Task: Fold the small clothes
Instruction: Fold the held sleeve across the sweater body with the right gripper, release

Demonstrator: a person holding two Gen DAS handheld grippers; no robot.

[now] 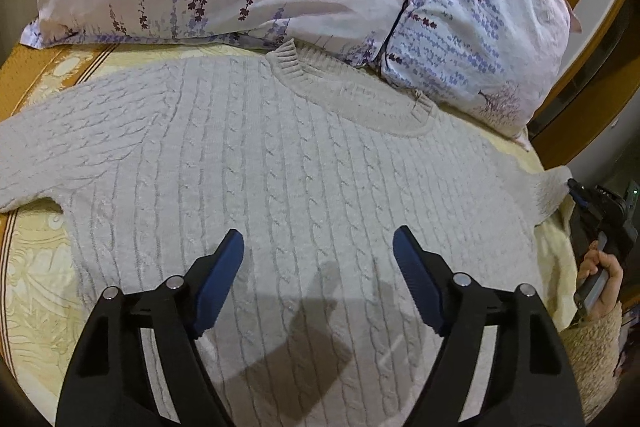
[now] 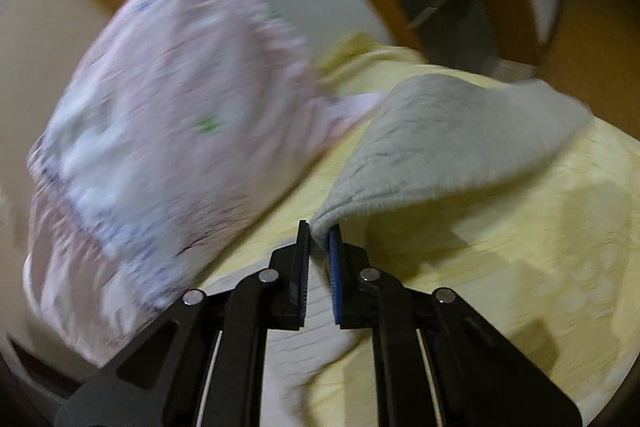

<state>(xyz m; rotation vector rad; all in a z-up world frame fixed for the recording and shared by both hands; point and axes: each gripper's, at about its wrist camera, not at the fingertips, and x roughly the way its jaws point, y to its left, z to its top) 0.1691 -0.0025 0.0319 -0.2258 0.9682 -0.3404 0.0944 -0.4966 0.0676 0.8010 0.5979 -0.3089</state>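
Two grippers: both over the bed [image 1: 36,327].
Left gripper [image 1: 318,251]: jaws wide, above the sweater [image 1: 280,155], gripping nothing.
Right gripper [image 2: 319,239]: clamped on the sleeve [image 2: 440,139].

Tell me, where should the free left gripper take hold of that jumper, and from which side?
Probably the cuff end of the sleeve lying flat at the far left, approached from the outer side. The jumper lies spread out, and the right gripper already pinches the other sleeve by its end. The left gripper is open.
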